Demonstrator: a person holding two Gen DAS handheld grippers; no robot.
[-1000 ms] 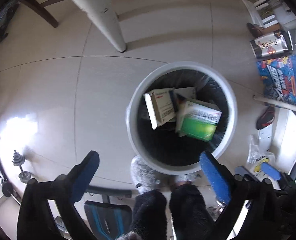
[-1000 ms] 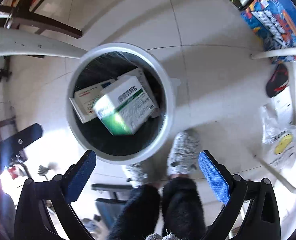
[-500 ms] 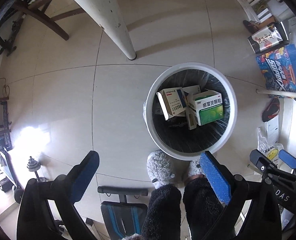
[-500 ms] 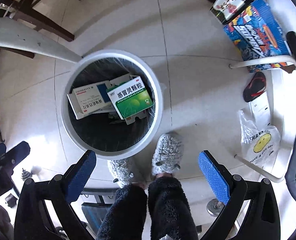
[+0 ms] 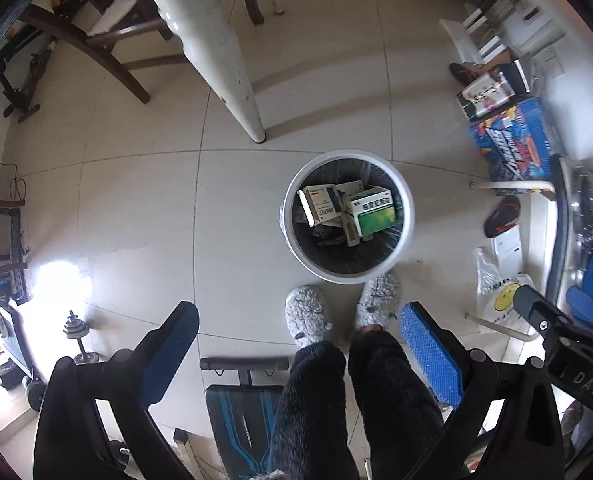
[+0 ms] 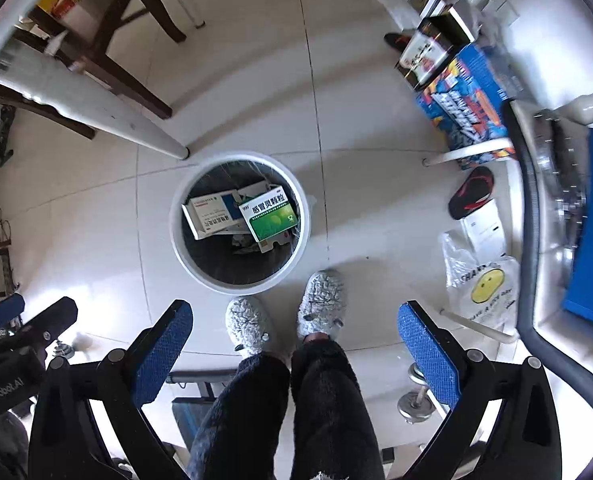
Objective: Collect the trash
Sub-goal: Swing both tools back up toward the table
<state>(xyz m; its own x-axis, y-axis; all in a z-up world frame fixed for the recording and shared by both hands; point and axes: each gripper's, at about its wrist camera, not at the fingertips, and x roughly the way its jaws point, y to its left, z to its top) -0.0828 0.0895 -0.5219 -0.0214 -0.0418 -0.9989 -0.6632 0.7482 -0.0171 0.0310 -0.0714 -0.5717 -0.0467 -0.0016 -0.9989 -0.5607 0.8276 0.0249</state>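
A white round bin (image 5: 406,236) (image 6: 176,248) with a dark liner stands on the tiled floor far below both cameras. Inside lie a green-and-white medicine box (image 5: 374,210) (image 6: 270,216) and a blue-and-white box (image 5: 322,204) (image 6: 212,214), plus smaller scraps. My left gripper (image 5: 300,352) hangs high above the floor, open and empty. My right gripper (image 6: 296,344) is likewise open and empty, well above the bin. Each gripper also shows at the edge of the other's view.
A person's fuzzy grey slippers (image 5: 308,314) (image 6: 322,296) and dark trouser legs stand right beside the bin. A white table leg (image 5: 224,64), a wooden chair (image 6: 108,56), a blue printed box (image 5: 516,140), a red slipper (image 6: 470,192), a smiley plastic bag (image 6: 484,292), a bench and dumbbells surround it.
Both grippers have risen well away from the bin, which now looks much smaller. The green box has dropped and settled inside the bin beside the blue-and-white box.
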